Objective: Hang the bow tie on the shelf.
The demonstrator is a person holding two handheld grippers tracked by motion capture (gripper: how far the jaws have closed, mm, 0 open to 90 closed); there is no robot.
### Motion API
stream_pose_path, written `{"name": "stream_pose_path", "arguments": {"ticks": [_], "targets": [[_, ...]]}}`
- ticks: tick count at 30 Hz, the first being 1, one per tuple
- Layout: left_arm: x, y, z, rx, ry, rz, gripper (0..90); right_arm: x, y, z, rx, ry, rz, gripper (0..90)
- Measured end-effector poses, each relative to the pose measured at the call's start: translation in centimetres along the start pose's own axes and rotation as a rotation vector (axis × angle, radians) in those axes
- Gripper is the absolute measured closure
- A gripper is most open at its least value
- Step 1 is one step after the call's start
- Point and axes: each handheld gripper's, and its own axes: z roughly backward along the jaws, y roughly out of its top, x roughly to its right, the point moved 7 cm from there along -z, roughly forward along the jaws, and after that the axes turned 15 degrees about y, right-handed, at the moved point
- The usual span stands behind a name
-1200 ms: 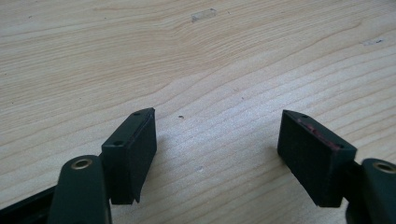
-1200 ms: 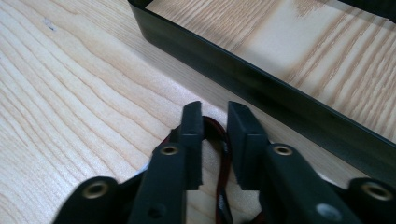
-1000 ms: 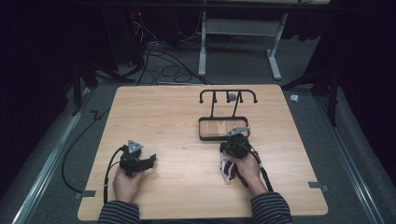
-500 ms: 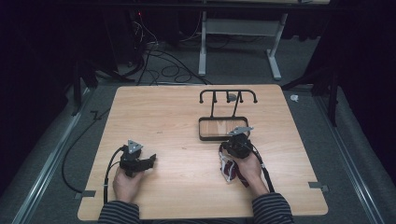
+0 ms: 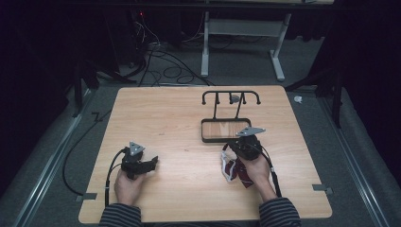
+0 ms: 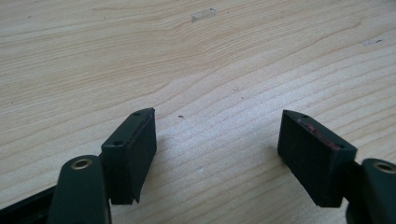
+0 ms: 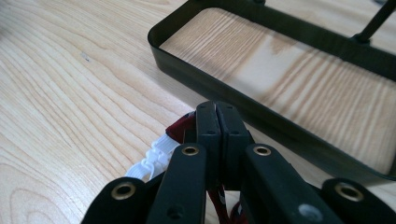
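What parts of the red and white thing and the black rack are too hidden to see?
- Red and white cloth: in the high view the right gripper and hand cover most of it; what it is stays unclear.
- In the right gripper view, the shut jaws hide most of it.
- Black rack: the picture's edges cut it off.

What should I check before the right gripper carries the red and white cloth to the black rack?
1. Right gripper shut on the cloth: ok.
2. Cloth free of the table: cannot tell.
3. Rack hooks free: cannot tell, something small and grey sits there.
4. Rack tray empty: ok.
5. Left gripper open, apart from the rack: ok.
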Motion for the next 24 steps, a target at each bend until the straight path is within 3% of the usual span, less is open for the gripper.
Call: {"name": "stream_pose_path", "arguments": {"ticks": [24], "targets": [[0.0,0.0,0.0,0.000,0.000,0.000,28.7,-1.0,1.9,4.4,0.105,-0.034,0.049,90.0]]}}
